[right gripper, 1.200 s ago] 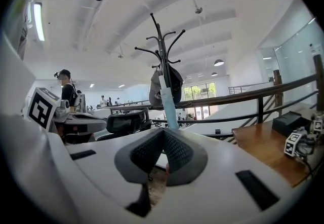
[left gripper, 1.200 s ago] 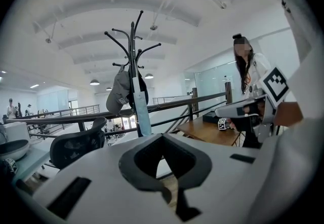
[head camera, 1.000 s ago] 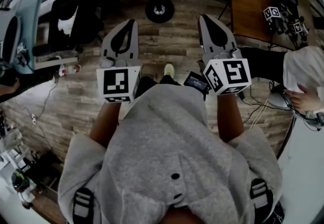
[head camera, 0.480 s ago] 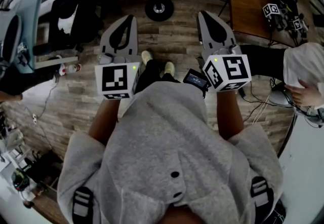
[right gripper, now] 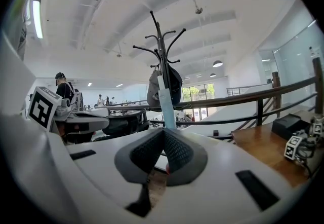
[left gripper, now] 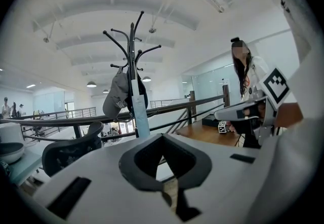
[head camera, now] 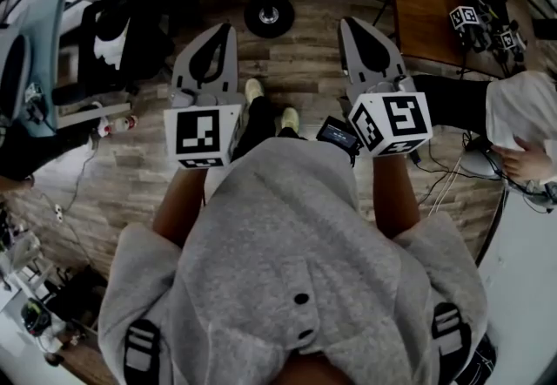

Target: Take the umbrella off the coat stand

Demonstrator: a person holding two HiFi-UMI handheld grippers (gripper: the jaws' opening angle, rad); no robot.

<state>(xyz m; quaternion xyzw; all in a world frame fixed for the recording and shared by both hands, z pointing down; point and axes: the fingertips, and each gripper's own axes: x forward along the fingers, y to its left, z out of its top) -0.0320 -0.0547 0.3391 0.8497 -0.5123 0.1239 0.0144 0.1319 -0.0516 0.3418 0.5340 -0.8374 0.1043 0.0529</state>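
Pale-blue umbrella (left gripper: pixel 140 111) hangs straight down the pole of the coat stand (left gripper: pixel 132 53), well ahead. Left gripper (left gripper: pixel 162 138) and right gripper (right gripper: pixel 163 132) are both pinched together, empty, aimed at it. They're lining up the approach, I'd say.

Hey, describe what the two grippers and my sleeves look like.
The left gripper and right gripper are light grey with flat, tapered fingers, dark pad inserts, and a white cube bearing black square markers. The person wears a grey top with loose sleeves.
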